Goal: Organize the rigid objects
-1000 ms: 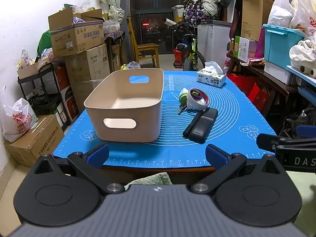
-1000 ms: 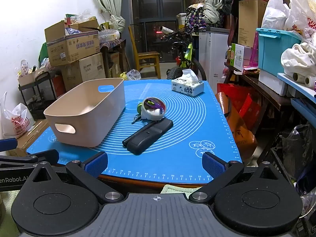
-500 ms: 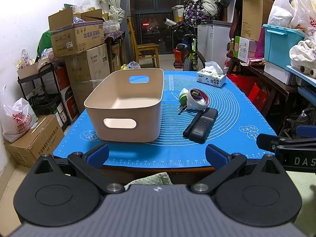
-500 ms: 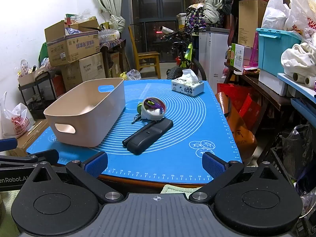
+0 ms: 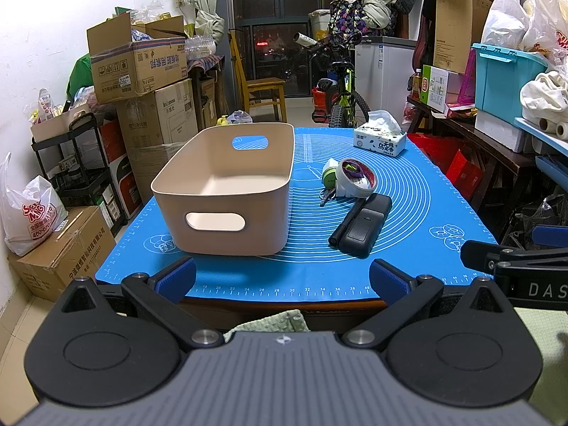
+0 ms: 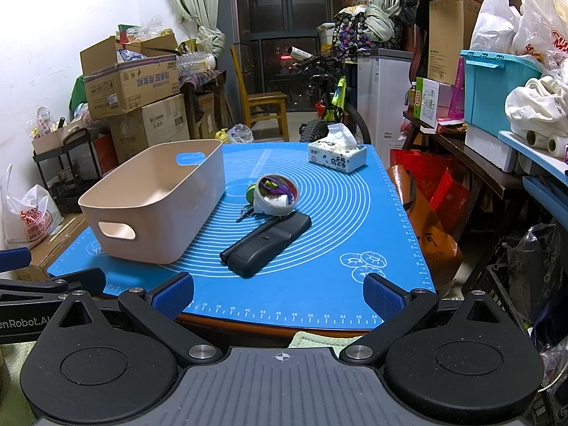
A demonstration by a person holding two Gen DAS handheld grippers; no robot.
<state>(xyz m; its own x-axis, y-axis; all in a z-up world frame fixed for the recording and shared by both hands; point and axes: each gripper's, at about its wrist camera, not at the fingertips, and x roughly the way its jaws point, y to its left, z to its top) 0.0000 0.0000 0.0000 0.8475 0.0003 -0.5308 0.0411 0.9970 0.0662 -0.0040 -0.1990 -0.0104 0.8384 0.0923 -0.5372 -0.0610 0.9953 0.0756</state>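
A beige plastic bin [image 5: 227,184] [image 6: 156,198] stands empty on the left of the blue mat [image 5: 408,213] [image 6: 337,220]. To its right lie a black remote [image 5: 364,225] [image 6: 269,245] with a black marker [image 5: 346,222] [image 6: 248,239] alongside, a white tape roll [image 5: 355,177] [image 6: 277,195], a green round object [image 5: 328,177] [image 6: 251,191] and keys [image 5: 326,197] [image 6: 245,213]. My left gripper [image 5: 282,278] and right gripper [image 6: 278,293] are both open and empty, held at the table's near edge, short of the objects.
A tissue box [image 5: 380,142] [image 6: 337,154] sits at the mat's far right. Stacked cardboard boxes [image 5: 142,71] and a black cart [image 5: 74,163] stand left of the table. A dark shelf with a blue crate [image 5: 504,78] lines the right. A green cloth [image 5: 269,321] lies below the table edge.
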